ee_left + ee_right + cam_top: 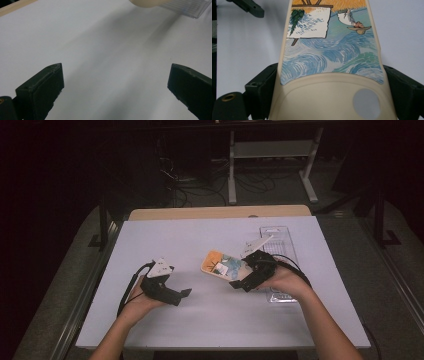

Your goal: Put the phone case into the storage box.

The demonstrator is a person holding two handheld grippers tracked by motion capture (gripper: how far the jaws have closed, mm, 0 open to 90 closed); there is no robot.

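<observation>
A cream phone case [222, 265] printed with a blue and orange painting lies flat just above the white table, right of centre. My right gripper [236, 284] is shut on its near end. In the right gripper view the case [332, 50] runs away from the camera, with one black jaw pressed against each long side of it around my right gripper [330, 82]. My left gripper [183, 295] rests low at the table's left, pointing right toward the case. Its jaws stand wide apart over bare table around my left gripper [115, 80]. The case's edge [146, 2] shows far ahead.
A clear plastic box [280, 240] lies on the white table [200, 320] behind and under my right hand; it appears again as the box [185, 6]. A wooden strip [220, 212] borders the far edge. Beyond it are a metal stand and cables on a dark floor.
</observation>
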